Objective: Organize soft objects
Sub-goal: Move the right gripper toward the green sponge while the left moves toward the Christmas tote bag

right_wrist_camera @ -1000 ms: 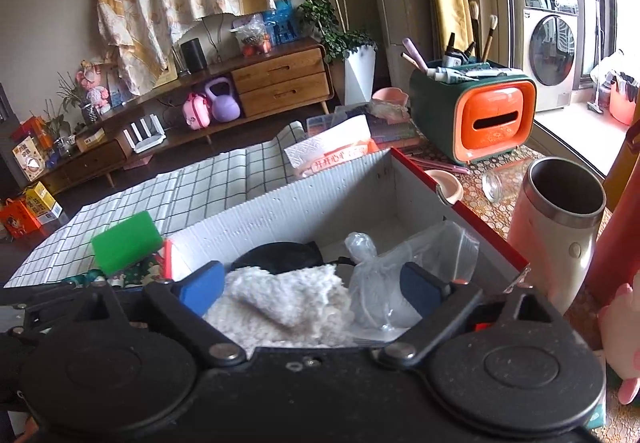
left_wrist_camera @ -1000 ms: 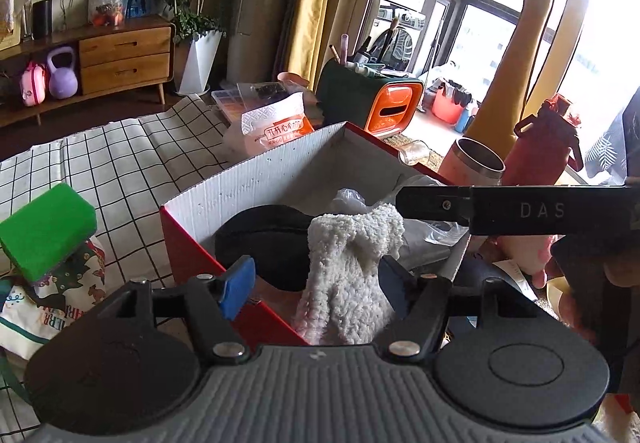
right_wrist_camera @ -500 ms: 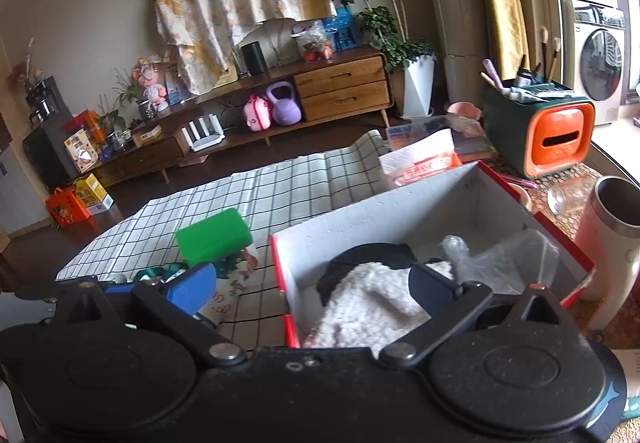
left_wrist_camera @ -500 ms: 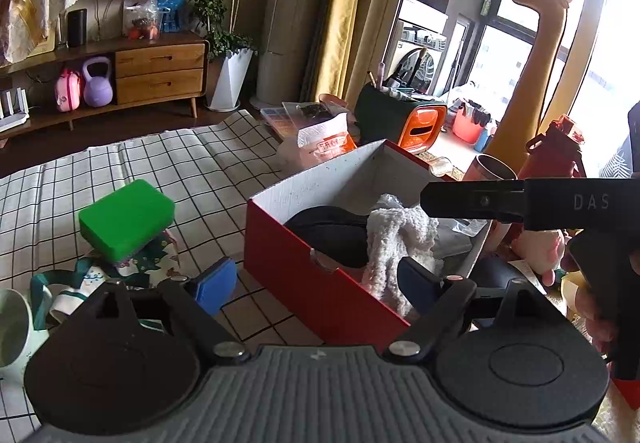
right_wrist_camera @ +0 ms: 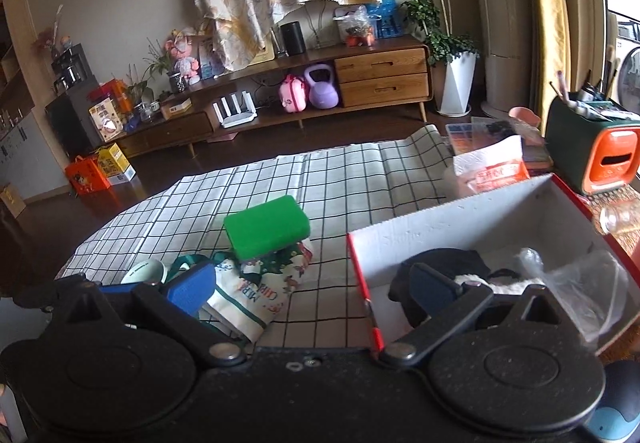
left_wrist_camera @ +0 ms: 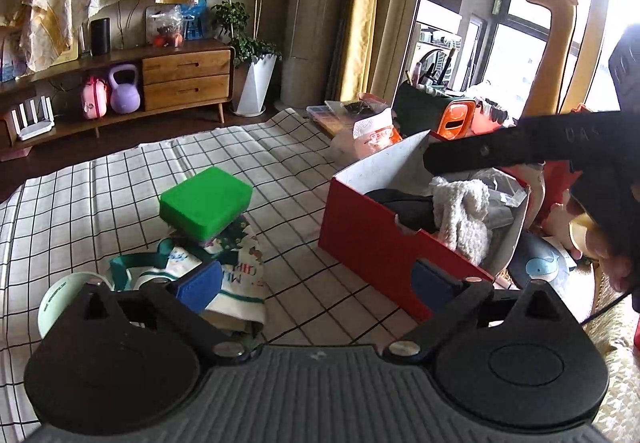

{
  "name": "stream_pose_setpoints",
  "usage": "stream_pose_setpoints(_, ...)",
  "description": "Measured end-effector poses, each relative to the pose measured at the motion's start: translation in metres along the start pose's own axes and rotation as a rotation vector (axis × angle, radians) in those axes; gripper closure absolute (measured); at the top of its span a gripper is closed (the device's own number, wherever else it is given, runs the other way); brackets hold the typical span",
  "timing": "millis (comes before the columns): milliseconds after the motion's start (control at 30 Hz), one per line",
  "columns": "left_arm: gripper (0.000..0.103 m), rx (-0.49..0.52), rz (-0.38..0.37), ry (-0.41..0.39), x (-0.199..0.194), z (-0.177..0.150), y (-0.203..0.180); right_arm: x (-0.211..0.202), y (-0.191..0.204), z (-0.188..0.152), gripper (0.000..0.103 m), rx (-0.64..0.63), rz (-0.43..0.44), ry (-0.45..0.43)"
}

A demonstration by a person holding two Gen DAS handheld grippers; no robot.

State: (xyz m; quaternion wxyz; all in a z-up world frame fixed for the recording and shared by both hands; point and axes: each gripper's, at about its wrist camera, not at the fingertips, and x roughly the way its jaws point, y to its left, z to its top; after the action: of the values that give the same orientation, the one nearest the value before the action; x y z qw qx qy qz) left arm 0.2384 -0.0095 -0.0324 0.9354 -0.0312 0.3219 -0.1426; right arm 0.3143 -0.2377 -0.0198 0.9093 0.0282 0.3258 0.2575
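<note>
The sponge [left_wrist_camera: 206, 202] sits above the left gripper [left_wrist_camera: 316, 280], nearer its left finger; both the left and right gripper [right_wrist_camera: 312, 289] gape wide, empty.

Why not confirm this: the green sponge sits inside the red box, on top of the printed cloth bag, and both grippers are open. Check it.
Not quite. The green sponge sits outside the red box, on the checked cloth beside it, as the right wrist view shows. It does rest on the printed cloth bag, and both the left gripper and right gripper are open.

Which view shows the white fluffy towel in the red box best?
Left wrist: the white fluffy towel drapes in full view over the red box's near wall. In the right wrist view only a white sliver shows behind a finger.
</note>
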Motion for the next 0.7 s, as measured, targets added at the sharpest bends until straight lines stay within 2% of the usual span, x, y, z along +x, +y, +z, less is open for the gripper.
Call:
stream_pose_setpoints(167, 0.002, -0.035, 0.023, -0.026, -0.002, -0.009, 0.016, 0.018, 0.019, 0.011, 0.000, -0.017, -0.003, 0.000)
stream_pose_setpoints(233, 0.002, -0.015, 0.049, -0.037, -0.001, -0.014, 0.017, 0.028, 0.026, 0.016, 0.000, -0.022, -0.002, 0.005)
stream_pose_setpoints(300, 0.002, 0.002, 0.088, -0.035, 0.002, -0.020, 0.015, 0.037, 0.031, 0.020, 0.000, -0.024, -0.005, 0.010)
stream_pose_setpoints(700, 0.002, -0.015, 0.148, -0.016, 0.038, -0.047, 0.015, 0.101, 0.051, 0.035, 0.000, -0.027, -0.026, 0.077)
